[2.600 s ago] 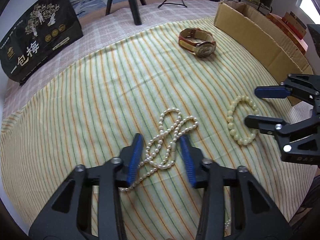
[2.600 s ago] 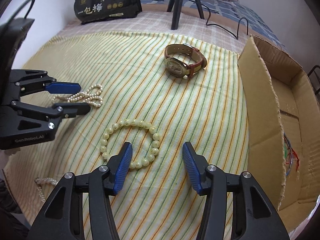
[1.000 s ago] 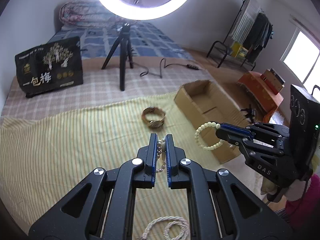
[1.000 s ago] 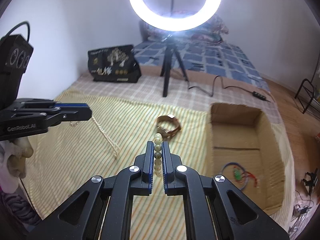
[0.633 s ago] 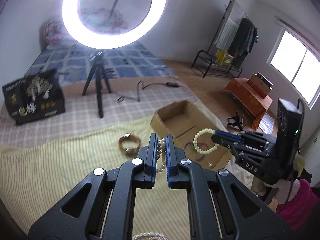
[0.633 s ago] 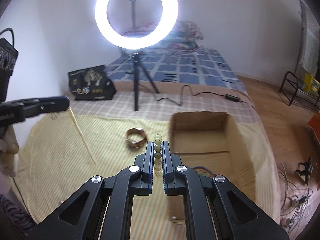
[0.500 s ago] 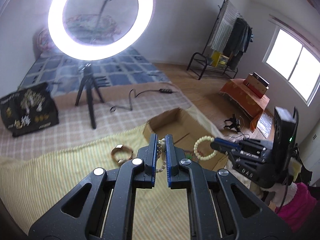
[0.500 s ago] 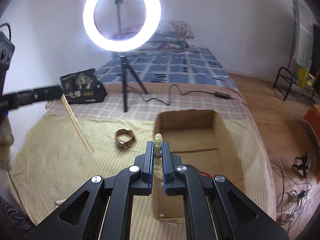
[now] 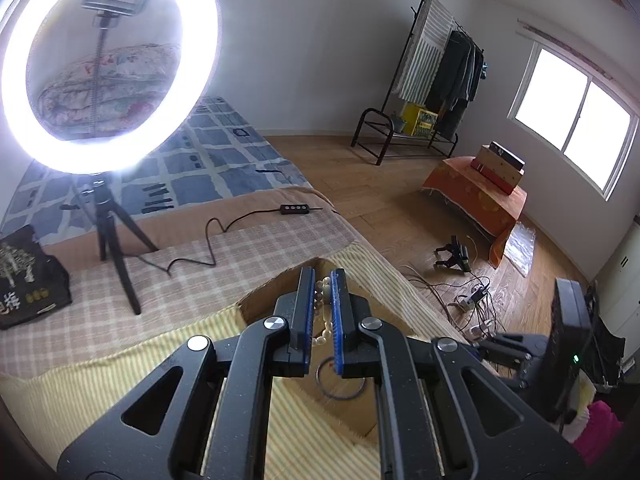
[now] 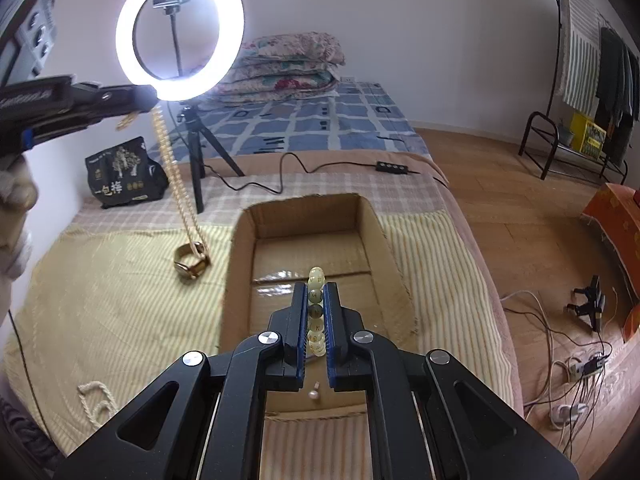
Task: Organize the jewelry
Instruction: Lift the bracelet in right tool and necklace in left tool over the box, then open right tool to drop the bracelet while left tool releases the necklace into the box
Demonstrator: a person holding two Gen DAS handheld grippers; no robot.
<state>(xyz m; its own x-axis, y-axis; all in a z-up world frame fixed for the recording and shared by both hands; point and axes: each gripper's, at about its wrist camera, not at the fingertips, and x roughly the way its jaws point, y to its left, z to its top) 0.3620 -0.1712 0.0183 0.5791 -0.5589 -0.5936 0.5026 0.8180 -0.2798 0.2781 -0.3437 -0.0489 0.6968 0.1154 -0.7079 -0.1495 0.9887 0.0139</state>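
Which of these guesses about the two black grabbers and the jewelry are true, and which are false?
1. The right gripper is shut on a bead bracelet. True.
2. That bracelet is held above the striped cloth, clear of the box. False: it is above the open cardboard box.
3. The left gripper is open and holds nothing. False: it is shut on a pearl necklace, which hangs down in a long strand.
4. The watch lies on the striped cloth, outside the box. True.
5. The ring light is switched off. False: it glows bright white.
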